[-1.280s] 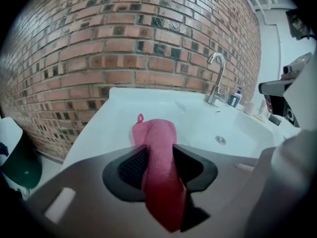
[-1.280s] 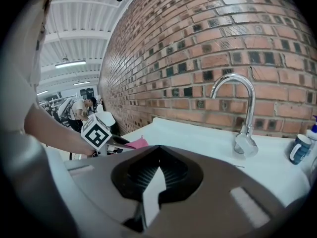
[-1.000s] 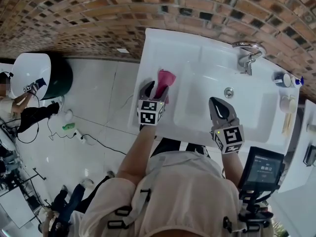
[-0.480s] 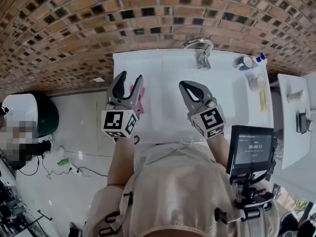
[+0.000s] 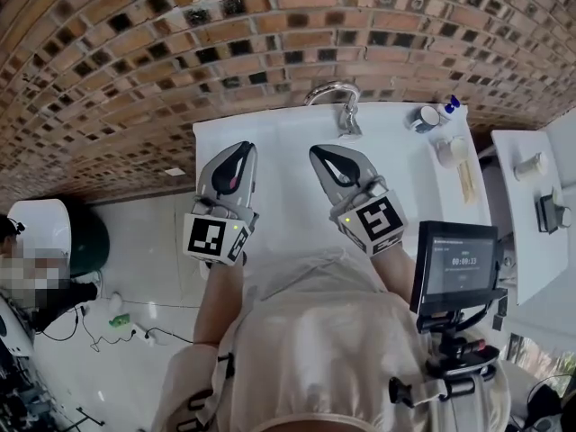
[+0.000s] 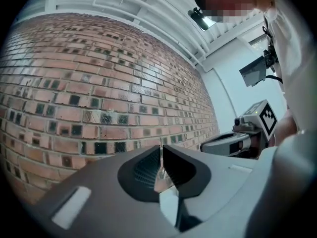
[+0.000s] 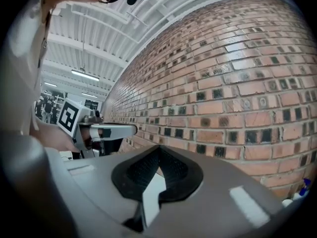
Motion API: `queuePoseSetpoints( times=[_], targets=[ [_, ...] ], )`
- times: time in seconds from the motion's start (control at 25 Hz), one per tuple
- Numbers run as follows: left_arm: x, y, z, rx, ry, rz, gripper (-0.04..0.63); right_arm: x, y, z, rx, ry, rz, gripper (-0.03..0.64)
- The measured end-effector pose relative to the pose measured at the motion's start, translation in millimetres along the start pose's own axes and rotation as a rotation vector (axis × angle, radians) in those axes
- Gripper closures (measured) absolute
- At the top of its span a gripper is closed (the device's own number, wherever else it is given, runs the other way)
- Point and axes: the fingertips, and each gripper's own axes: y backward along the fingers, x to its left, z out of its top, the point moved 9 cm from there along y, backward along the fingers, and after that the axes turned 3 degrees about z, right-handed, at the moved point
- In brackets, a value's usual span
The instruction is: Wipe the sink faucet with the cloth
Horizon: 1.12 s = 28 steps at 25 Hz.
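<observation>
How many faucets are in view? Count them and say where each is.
1. The faucet stands at the back edge of the sink, by the brick wall. The counter on the right is cut off, so another may be hidden.

- Brick wall [image 5: 135, 61]: straight ahead of both pairs of jaws, filling the background.
- Cup [image 5: 426, 118] and blue-capped bottle [image 5: 451, 105]: ahead and to the right of the right jaws, just beside each other.
- Screen [image 5: 458, 265]: behind and to the right of the right jaws, showing lit digits.
- Tiled floor [image 5: 135, 241]: left of the left jaws and below them.
- Ribbed white ceiling [image 7: 89, 38]: above the jaws.
</observation>
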Motion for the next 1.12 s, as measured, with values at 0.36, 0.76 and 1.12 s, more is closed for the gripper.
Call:
queuePoseSetpoints(
  times=[0.36, 0.76, 1.12],
  targets=[
    [-18, -18, -18, 0.022, 0.019, -0.027, 0.592, -8, 11, 6, -0.006, 0.002, -0.006, 0.626],
    [-24, -27, -23, 0.041, 0.055, -0.031, 0.592, -17, 17, 3, -0.003, -0.009, -0.008, 0.626],
    [-27, -31, -29, 0.065, 0.073, -0.032, 0.592, -17, 16, -3, 0.008, -0.021, 0.020, 0.626]
  ],
)
